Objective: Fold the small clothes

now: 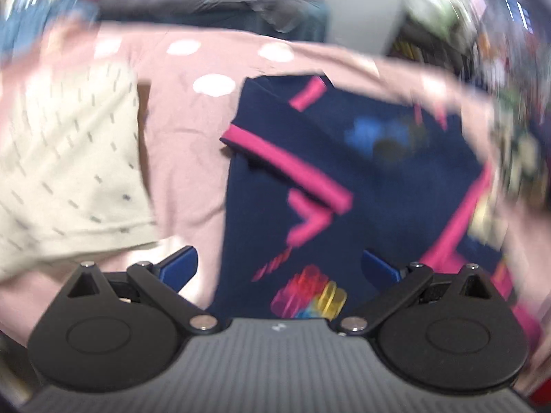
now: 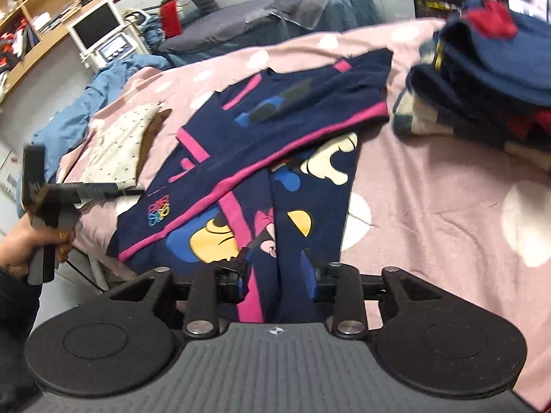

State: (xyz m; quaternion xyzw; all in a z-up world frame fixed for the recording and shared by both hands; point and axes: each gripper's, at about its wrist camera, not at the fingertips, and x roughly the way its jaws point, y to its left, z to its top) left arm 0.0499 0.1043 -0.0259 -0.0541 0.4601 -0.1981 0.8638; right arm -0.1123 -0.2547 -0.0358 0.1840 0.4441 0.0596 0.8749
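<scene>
A navy garment (image 2: 275,130) with pink trim and cartoon prints lies partly folded on the pink dotted blanket (image 2: 430,189). One pink-edged flap is laid diagonally across it. In the blurred left wrist view the same navy garment (image 1: 344,172) fills the middle and right. My left gripper (image 1: 279,265) is open, its blue pads (image 1: 179,265) wide apart above the garment's near left edge, holding nothing. My right gripper (image 2: 279,278) stands open over the near end of the garment, the cloth lying between its fingers, not pinched. A hand holds the left gripper (image 2: 113,189) at the garment's left side.
A cream speckled garment (image 2: 117,144) lies folded left of the navy one, cream garment (image 1: 69,158). A stack of folded dark clothes (image 2: 482,79) sits at the far right. Blue cloth (image 2: 86,103) hangs off the bed's left side; shelves and a monitor (image 2: 96,27) stand behind.
</scene>
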